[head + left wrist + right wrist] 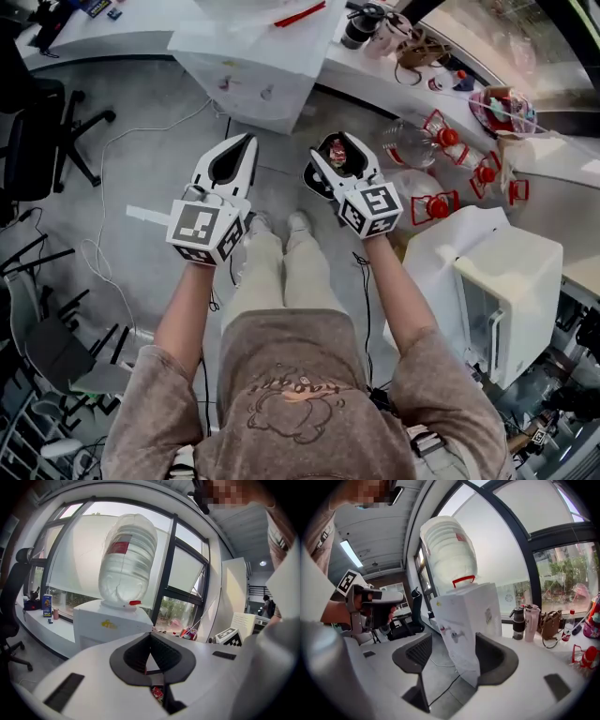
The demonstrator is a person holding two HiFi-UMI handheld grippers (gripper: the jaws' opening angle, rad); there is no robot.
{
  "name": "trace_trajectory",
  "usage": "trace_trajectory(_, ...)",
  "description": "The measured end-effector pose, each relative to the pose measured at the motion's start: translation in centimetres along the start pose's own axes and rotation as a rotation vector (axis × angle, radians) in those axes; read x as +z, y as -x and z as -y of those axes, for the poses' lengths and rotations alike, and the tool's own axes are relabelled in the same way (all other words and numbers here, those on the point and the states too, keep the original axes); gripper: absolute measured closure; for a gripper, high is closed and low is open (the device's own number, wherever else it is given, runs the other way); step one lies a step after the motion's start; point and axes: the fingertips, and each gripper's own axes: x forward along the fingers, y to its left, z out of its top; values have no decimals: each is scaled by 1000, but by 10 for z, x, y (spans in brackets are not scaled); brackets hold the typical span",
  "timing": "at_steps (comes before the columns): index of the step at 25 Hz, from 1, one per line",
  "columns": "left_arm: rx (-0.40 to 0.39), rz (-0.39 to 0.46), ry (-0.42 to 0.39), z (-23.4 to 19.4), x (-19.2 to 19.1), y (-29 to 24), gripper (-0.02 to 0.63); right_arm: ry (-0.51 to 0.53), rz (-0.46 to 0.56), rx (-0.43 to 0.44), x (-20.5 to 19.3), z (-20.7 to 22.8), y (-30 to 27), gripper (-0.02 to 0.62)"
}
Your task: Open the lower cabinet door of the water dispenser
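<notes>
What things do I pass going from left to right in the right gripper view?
left gripper → water dispenser → black flask → pale bottle → brown bag

The water dispenser [255, 58] is a white, box-shaped cabinet standing upright on the grey floor [155, 159], close against the curved white ledge [131, 39]. A large clear bottle [127, 557] with a red label sits upside down on its top. Two small taps [451, 631] show on its front. Below them the lower door [251, 112] looks flush and closed, seen only steeply from above.
</notes>
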Motion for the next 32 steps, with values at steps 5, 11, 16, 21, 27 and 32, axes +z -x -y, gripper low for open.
trace_trajectory(5,11,-6,19,-25,-55,-9,594,14,-51,-34,-72,22,-44,318)
trace_trajectory(11,6,-4,14,-53,-119,-21,594,-8,-105,-13,-160,38,-104,234)
trace_trajectory(16,-5,8,30,-67,-164,-34,594,-9,-155,-30,-224,68,-152,232)
trace_trajectory(21,-7,8,32,-77,-194,-48,594,-15,-182,-77,-267,111,-191,232)
trace_trajectory(27,-26,-8,63,-80,-224,-61,594,99,-290,-99,-312,139,-226,238)
trace_trajectory(32,-38,-30,33,-76,-236,-62,594,114,-297,-103,-322,150,-251,251)
